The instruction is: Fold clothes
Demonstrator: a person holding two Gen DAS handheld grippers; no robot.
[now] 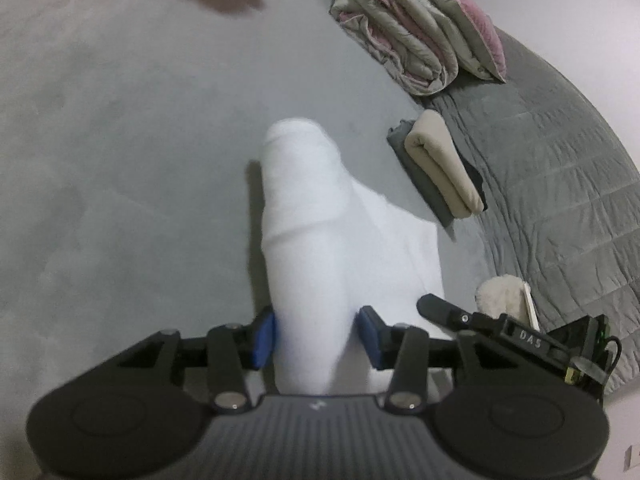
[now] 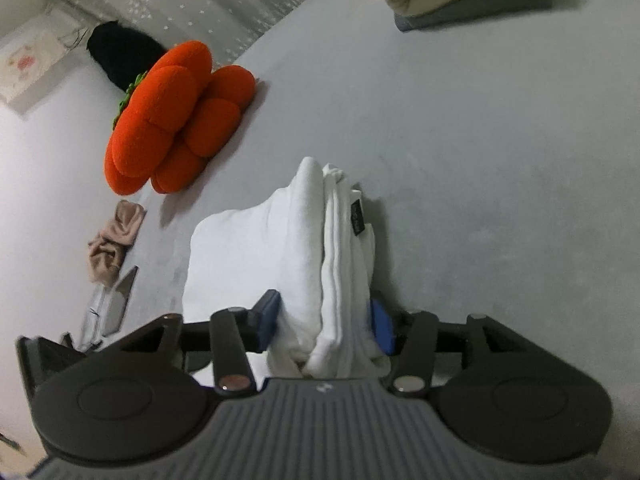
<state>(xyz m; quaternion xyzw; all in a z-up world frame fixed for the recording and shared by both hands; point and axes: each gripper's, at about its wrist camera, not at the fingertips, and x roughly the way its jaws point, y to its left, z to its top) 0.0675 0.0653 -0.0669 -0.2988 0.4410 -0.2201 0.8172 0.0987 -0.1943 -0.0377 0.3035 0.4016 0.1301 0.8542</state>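
White fabric fills both views: the white garment [image 1: 316, 240] is bunched up and lifted above the grey bed [image 1: 120, 160], pinched at two places. The left hand-held gripper [image 1: 316, 336] has its blue pads [image 1: 264, 338] pressed in on a thick fold of it, jaws only partly closed around the bulk. The right hand-held gripper [image 2: 326, 326] does likewise, its blue pads [image 2: 269, 320] squeezing several stacked layers of the same garment [image 2: 280, 248]. On that bundle sits a small dark label [image 2: 357, 216], its writing too blurred to read. In the left view the other tool's body carries pale letters that look like "DAS" [image 1: 530, 339]. Off to the side on the bed lies a folded beige garment [image 1: 442, 166] on top of a folded grey garment [image 1: 420, 176], and a rolled quilt [image 1: 400, 36] beyond. The right view shows an orange cushion [image 2: 172, 120] and a crumpled tan cloth [image 2: 114, 240].
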